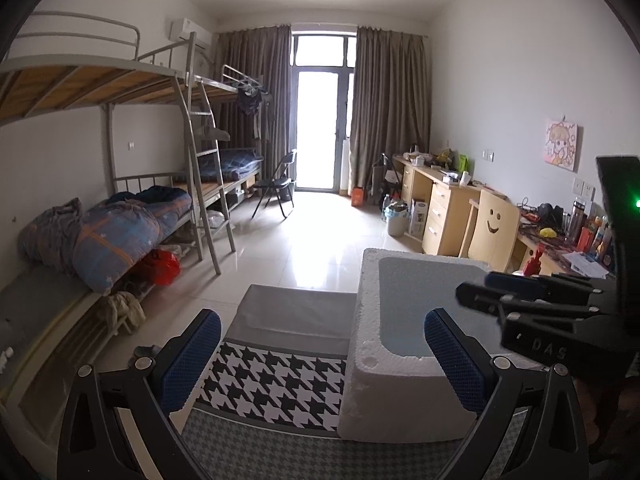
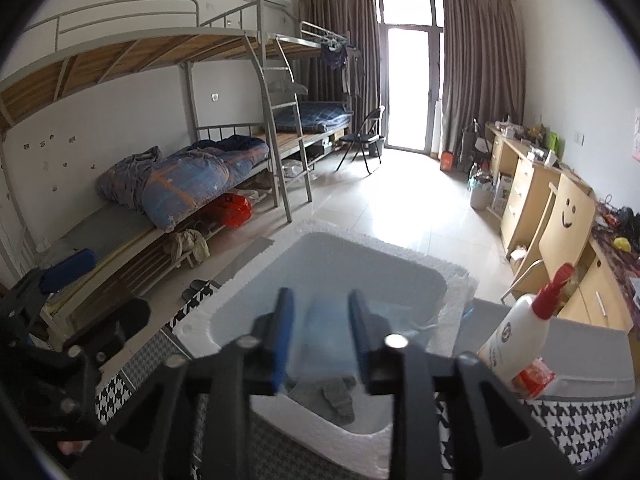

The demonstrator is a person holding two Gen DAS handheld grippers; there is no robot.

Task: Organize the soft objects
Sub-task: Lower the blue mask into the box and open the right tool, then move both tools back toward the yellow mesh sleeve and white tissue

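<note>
Our left gripper (image 1: 320, 360) hangs with its blue pads spread wide and nothing between them, low over the houndstooth cloth (image 1: 276, 388) and straddling the near left corner of the foam box (image 1: 366, 320). Our right gripper (image 2: 320, 332) is poised above the box's hollow with its pads set apart, a narrower gap than the left's; a pale blue shape shows between them, too blurred for us to tell whether they touch it.

By size, we see the bunk beds (image 1: 120, 92) along the left wall first, a rumpled blue quilt (image 2: 192, 184) on the lower bunk. Next come the wooden desks (image 2: 532, 192) on the right. The white foam box (image 2: 400, 256) sits on the patterned cloth; a grey soft garment (image 2: 340, 398) lies inside at its near end. Just right of the box stands a white spray bottle (image 2: 516, 336) with a red nozzle.
</note>
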